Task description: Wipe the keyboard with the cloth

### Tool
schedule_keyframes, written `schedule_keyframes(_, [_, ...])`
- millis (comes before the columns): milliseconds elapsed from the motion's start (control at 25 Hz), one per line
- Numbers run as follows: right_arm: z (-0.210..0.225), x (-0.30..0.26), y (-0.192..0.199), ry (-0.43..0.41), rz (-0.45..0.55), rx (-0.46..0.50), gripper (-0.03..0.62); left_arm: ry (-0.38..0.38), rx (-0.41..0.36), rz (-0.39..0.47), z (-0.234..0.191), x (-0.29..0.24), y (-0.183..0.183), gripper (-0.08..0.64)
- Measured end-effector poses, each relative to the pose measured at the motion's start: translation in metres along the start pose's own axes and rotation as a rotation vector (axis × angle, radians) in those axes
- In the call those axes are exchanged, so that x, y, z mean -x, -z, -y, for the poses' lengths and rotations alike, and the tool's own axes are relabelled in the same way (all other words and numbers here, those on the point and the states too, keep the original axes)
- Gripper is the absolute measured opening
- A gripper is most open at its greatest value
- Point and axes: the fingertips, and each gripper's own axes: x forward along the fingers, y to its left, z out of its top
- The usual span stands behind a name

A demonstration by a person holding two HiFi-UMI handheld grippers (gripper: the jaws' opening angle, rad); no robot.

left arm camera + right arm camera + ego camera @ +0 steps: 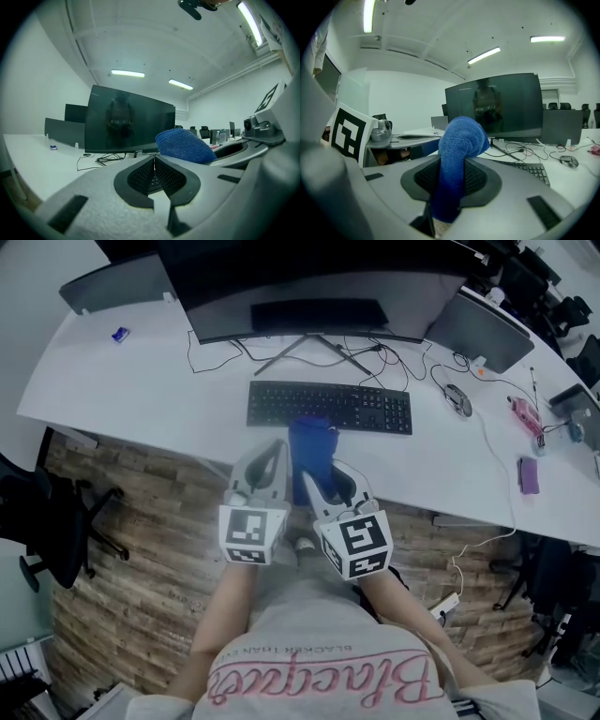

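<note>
A black keyboard (328, 406) lies on the white desk (141, 390) in front of a dark monitor (309, 282). A blue cloth (312, 451) hangs from my right gripper (309, 486), which is shut on it just short of the keyboard's front edge. In the right gripper view the blue cloth (457, 164) bulges up between the closed jaws, with the keyboard (529, 168) beyond it to the right. My left gripper (278, 451) sits close beside the right one, shut and holding nothing. In the left gripper view the cloth (185, 145) shows just to the right.
A mouse (457, 399), cables (375, 357), a pink item (525, 413) and a purple object (530, 474) lie on the desk's right side. A small blue thing (119, 334) sits far left. A black office chair (52, 521) stands on the wooden floor at left.
</note>
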Motion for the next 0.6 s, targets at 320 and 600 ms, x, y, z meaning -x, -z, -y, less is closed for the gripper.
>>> schedule_keyframes(320, [0.011,-0.021,-0.010,-0.003,-0.014,0.010,0.101,-0.011,0.018,-0.024,-0.018,-0.017,0.004,0.006])
schedule_keyframes(600, [0.026,-0.066,-0.032,-0.003,-0.002,0.011,0.103,-0.047,0.018,-0.036,-0.061,-0.033,0.004,0.006])
